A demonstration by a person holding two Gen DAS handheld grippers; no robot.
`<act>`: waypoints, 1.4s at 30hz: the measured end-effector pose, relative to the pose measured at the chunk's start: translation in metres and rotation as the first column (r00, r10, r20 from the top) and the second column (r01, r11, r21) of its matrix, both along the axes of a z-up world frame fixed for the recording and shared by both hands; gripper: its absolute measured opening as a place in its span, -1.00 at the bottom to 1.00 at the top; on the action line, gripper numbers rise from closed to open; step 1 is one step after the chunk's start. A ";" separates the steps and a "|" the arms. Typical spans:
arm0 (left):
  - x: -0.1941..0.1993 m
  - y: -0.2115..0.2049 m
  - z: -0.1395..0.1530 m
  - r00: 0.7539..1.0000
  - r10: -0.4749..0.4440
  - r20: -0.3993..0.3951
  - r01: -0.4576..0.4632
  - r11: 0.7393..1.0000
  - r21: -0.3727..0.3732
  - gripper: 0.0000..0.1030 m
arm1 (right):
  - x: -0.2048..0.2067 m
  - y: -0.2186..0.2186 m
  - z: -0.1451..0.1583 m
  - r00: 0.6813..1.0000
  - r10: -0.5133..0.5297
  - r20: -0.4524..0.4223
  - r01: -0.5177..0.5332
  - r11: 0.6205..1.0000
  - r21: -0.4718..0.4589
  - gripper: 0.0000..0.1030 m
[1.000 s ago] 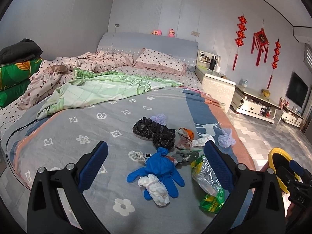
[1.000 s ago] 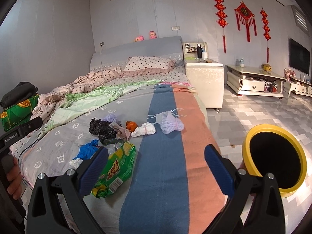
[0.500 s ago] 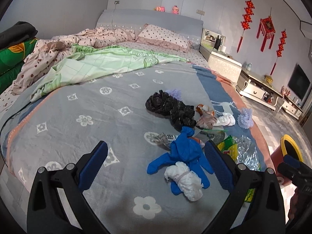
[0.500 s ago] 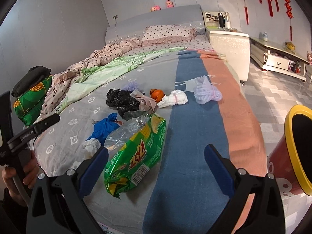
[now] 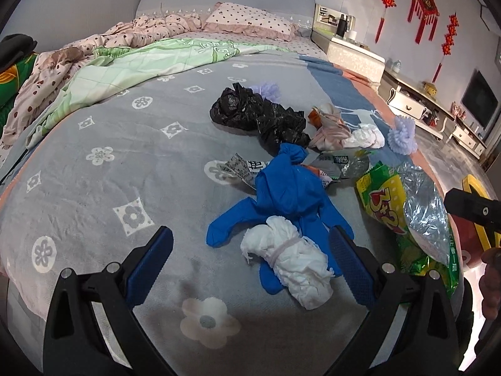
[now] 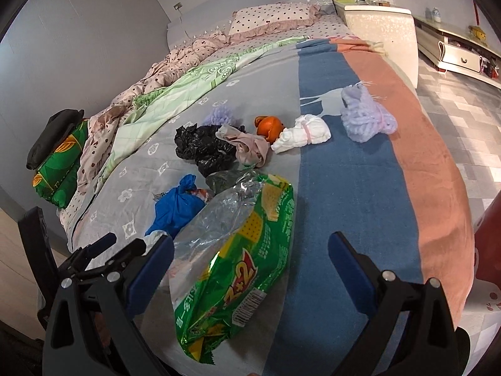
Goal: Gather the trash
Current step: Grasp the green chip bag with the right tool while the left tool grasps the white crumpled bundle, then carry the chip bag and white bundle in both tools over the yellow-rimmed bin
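Observation:
Trash lies in a cluster on the bed. My left gripper is open and empty, just short of a white tied wad that lies on a blue glove. Behind them are a black plastic bag, torn wrappers and a green snack bag. My right gripper is open and empty, its jaws either side of the green snack bag. Farther off lie the black bag, an orange peel, a white wad and a lilac puff.
The yellow-rimmed red bin stands on the floor right of the bed; its red side shows at the right edge. Bedding and a pillow fill the far bed. A nightstand and a TV cabinet stand beyond.
Both grippers have moved forward and down toward the bed. The white wad and the snack bag now sit close between their jaws. The bin has slid to the right edge.

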State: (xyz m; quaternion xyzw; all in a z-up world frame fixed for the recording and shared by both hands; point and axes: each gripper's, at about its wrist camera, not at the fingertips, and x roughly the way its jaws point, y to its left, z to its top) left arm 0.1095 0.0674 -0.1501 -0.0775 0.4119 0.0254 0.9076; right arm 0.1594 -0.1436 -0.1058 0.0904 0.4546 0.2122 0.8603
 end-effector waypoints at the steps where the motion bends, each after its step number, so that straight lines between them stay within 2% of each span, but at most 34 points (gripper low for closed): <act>1: 0.001 -0.001 -0.003 1.000 0.000 -0.007 0.000 1.000 0.004 0.84 | 0.003 0.002 -0.003 1.000 0.006 -0.010 -0.006 1.000 0.002 0.85; 4: 0.005 0.001 -0.014 1.000 0.007 -0.025 -0.007 1.000 -0.007 0.83 | 0.011 0.003 -0.016 0.998 0.016 -0.064 -0.015 1.000 0.024 0.85; 6: 0.006 0.005 -0.017 0.999 0.010 -0.030 -0.011 1.000 -0.018 0.73 | 0.014 0.002 -0.023 0.995 0.023 -0.092 -0.021 0.999 0.030 0.84; 8: 0.007 0.009 -0.020 0.999 0.008 -0.036 -0.009 0.999 -0.036 0.47 | 0.015 0.001 -0.029 0.994 0.028 -0.109 -0.024 0.999 0.029 0.79; 14: 0.010 0.008 -0.028 0.998 -0.051 -0.025 0.049 0.995 -0.093 -0.10 | 0.015 0.007 -0.046 0.983 0.072 -0.172 -0.063 0.996 0.057 0.44; 18: 0.011 0.009 -0.031 0.997 -0.074 -0.007 0.073 0.990 -0.118 -0.41 | 0.014 0.011 -0.046 0.984 0.082 -0.155 -0.076 0.996 0.045 0.19; 21: 0.007 0.013 -0.031 0.997 -0.080 0.004 0.080 0.986 -0.147 -0.46 | 0.013 0.009 -0.047 0.983 0.088 -0.160 -0.081 0.996 0.047 0.08; 23: 0.005 0.015 -0.029 0.997 -0.080 0.015 0.082 0.984 -0.161 -0.48 | 0.012 0.007 -0.047 0.984 0.078 -0.162 -0.072 0.997 0.038 -0.17; 24: 0.003 0.016 -0.028 0.997 -0.080 0.021 0.082 0.983 -0.167 -0.48 | 0.010 0.005 -0.045 0.986 0.069 -0.152 -0.065 0.997 0.030 -0.41; 25: 0.001 0.017 -0.026 0.996 -0.081 0.027 0.084 0.981 -0.173 -0.49 | 0.009 0.003 -0.045 0.987 0.067 -0.148 -0.063 0.997 0.033 -0.54; 31: -0.017 0.020 -0.009 0.993 -0.099 0.071 0.111 0.976 -0.185 -0.49 | 0.003 0.001 -0.040 0.991 0.079 -0.113 -0.076 0.997 0.028 -0.82; 35: -0.031 0.021 0.004 0.987 -0.121 0.110 0.138 0.976 -0.167 -0.49 | -0.005 0.000 -0.030 0.996 0.074 -0.055 -0.074 0.997 0.003 -0.85; 42: -0.045 0.038 0.024 0.981 -0.121 0.150 0.155 0.957 -0.243 -0.48 | -0.015 -0.007 -0.015 0.998 0.059 -0.015 -0.058 0.998 0.020 -0.85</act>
